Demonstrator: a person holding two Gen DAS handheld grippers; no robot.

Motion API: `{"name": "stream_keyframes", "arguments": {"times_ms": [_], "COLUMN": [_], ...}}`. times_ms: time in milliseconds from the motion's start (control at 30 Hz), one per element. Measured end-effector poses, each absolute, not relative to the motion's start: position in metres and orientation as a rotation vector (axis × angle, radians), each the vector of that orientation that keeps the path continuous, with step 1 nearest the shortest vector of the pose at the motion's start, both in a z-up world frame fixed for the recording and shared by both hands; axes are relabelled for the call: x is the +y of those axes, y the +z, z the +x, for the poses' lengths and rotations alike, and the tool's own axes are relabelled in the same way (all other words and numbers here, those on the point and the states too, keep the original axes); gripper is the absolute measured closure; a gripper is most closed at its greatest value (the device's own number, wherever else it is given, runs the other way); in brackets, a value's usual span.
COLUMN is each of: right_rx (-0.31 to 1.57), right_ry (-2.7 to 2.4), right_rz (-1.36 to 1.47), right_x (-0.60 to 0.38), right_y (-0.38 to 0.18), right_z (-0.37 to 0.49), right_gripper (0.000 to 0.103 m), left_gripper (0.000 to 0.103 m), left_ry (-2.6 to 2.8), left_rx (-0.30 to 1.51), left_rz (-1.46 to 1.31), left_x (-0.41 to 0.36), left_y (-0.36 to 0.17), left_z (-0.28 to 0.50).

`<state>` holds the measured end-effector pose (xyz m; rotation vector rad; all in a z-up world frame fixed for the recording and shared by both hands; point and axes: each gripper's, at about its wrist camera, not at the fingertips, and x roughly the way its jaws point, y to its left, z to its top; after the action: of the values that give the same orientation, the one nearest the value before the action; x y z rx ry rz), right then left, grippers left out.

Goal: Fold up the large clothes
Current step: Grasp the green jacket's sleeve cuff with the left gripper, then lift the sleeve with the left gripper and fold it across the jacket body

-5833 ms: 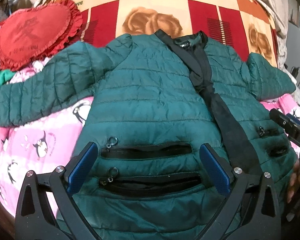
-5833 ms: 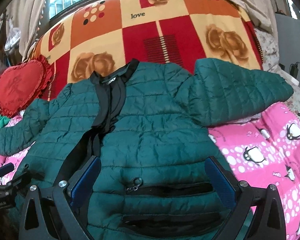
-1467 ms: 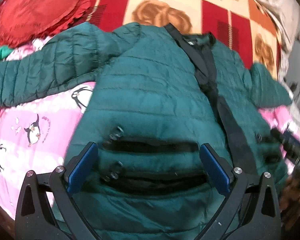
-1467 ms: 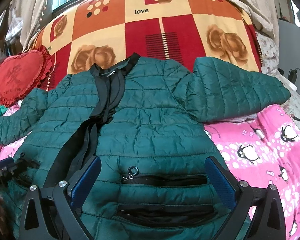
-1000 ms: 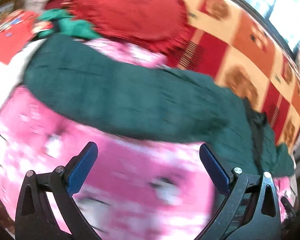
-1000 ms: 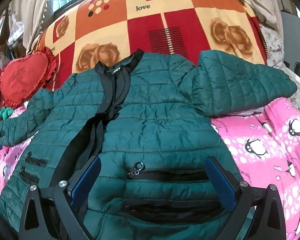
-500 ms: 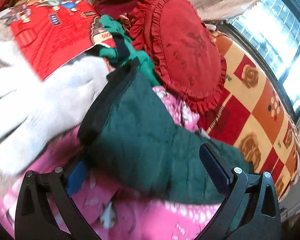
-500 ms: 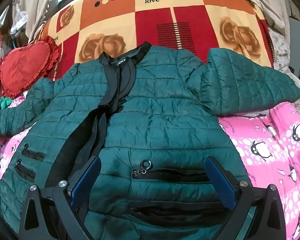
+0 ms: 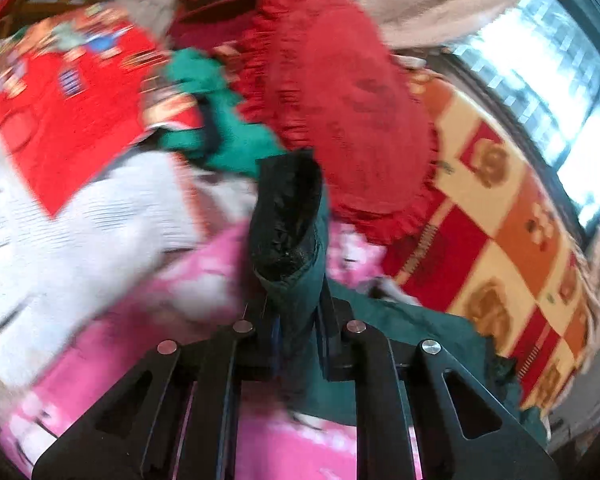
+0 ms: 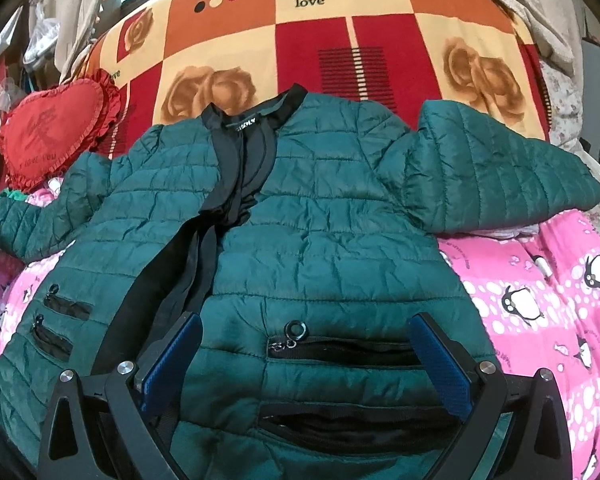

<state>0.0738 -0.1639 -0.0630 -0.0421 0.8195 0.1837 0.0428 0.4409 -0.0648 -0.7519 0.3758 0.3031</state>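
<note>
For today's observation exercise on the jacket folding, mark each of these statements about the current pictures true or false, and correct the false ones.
1. The left gripper is shut on the cuff end of the green jacket's sleeve. True.
2. The right gripper is clamped on the jacket's collar. False: its jaws stand wide open over the lower front, by the zip pockets.
3. The jacket lies front up on the bed. True.
4. The heart-shaped cushion is blue. False: it is red with a ruffled edge.
5. The other sleeve is already folded across the chest. False: it lies spread out to the side.
</note>
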Motion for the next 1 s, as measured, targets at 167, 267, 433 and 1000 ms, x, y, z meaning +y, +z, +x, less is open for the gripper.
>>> {"name": "stream_keyframes", "arguments": {"times_ms": [167,267,433,1000], "right_rx": [0.825,0.829,0.852,0.94], "right_ry": [0.145,0.129,0.116,0.02], "right_rz": [-0.016,-0.008,-0.033,0.017], "right_x": [-0.179,-0.19,-0.209,-0.284], "right_y": [-0.056,-0.051,-0.047,-0.059], "right_z": [0.069,0.066,0.057,0.051], "right_gripper": [0.0,0.0,0.0,0.0], "left_gripper": [0.092,0.092,0.092,0.092], "left_ry": [0.15,0.042,-0.115,-0.557], "left_rx": [0.355,0.354,0.369,0.591], "left_rz": [-0.651,-0.605,-0.563,-0.529], "left_x": [0.38,0.333,0.247,-0.039], "left_y": [-0.023,-0.001,0.024,-0.005], "left_z": [0.064,0.081,0.12,0.238]}}
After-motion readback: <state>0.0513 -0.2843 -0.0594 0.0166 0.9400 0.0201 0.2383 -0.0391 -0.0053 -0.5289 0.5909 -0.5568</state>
